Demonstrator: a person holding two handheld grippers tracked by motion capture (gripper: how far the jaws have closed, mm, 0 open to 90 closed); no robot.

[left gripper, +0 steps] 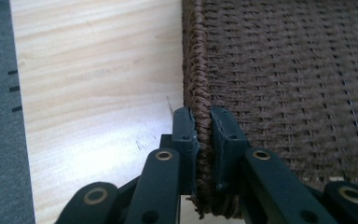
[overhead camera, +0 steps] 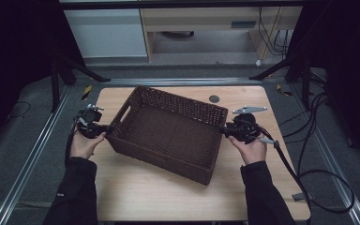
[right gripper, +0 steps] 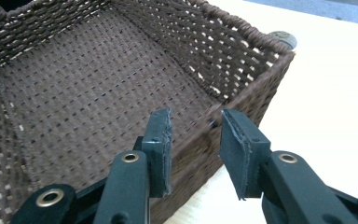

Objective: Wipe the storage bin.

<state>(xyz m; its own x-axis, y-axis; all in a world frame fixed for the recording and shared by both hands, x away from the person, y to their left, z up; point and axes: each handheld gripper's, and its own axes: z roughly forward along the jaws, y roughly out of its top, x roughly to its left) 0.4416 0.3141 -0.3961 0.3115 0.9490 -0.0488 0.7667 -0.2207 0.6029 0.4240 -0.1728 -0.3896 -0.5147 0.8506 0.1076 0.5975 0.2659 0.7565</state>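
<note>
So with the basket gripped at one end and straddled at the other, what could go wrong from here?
1. The right gripper straddles the wicker basket rim with its jaws apart, so a lift now would likely tip the basket.
2. The left gripper pinches only the thin woven rim, which might flex or slip.
3. The basket sits askew on the table, so a one-sided pull may swing it.

A lab-like recording space: metal rails [overhead camera: 33, 154] frame the wooden table [overhead camera: 168, 197], with trailing cables [overhead camera: 318, 140] and dark curtains.

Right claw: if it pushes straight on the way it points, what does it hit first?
Probably the basket rim: the right claw straddles that wall, pads apart and not pressing, so the wall meets the claw's throat.
</note>
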